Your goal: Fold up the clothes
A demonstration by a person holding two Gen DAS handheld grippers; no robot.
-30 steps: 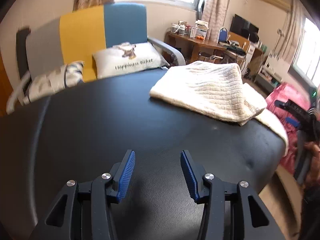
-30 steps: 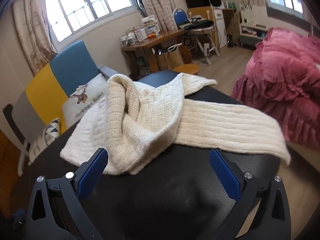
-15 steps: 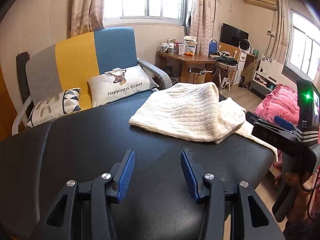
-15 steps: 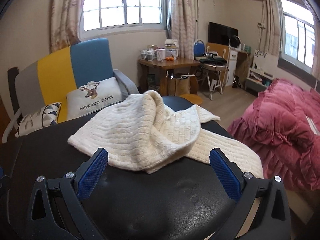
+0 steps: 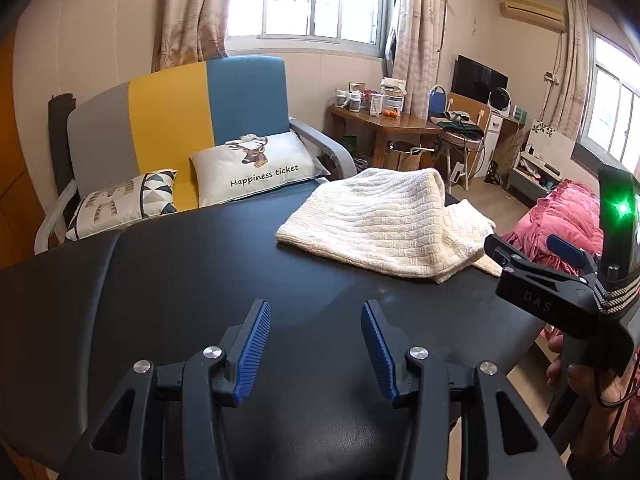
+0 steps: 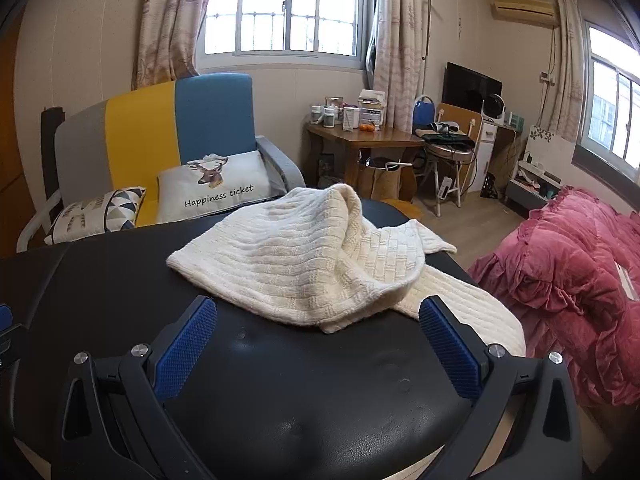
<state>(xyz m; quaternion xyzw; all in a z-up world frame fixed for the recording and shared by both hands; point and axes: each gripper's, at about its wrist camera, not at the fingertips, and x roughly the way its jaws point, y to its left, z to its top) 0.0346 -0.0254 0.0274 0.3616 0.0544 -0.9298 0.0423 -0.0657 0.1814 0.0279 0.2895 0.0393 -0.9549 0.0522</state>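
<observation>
A cream knitted sweater point(image 5: 380, 220) lies loosely folded on the far right part of a black padded table point(image 5: 180, 280). In the right wrist view the same sweater point(image 6: 304, 264) has one part draped toward the table's right edge. My left gripper point(image 5: 314, 346) hovers open over bare table, well short of the sweater, nothing between its blue pads. My right gripper point(image 6: 318, 344) is wide open just in front of the sweater's near edge, holding nothing. From the left wrist view the right gripper point(image 5: 536, 248) shows at the right, held by a hand point(image 5: 580, 380).
Behind the table stands a grey, yellow and blue sofa point(image 5: 180, 120) with two cushions point(image 5: 256, 166). A wooden desk point(image 6: 360, 144) with bottles and a stool are at the back. A pink bed cover point(image 6: 580, 272) lies to the right.
Both grippers have pulled back and risen, so the sweater sits farther off. The right gripper rolled level. Its sweater looks unchanged, both jaws staying as wide as before.
</observation>
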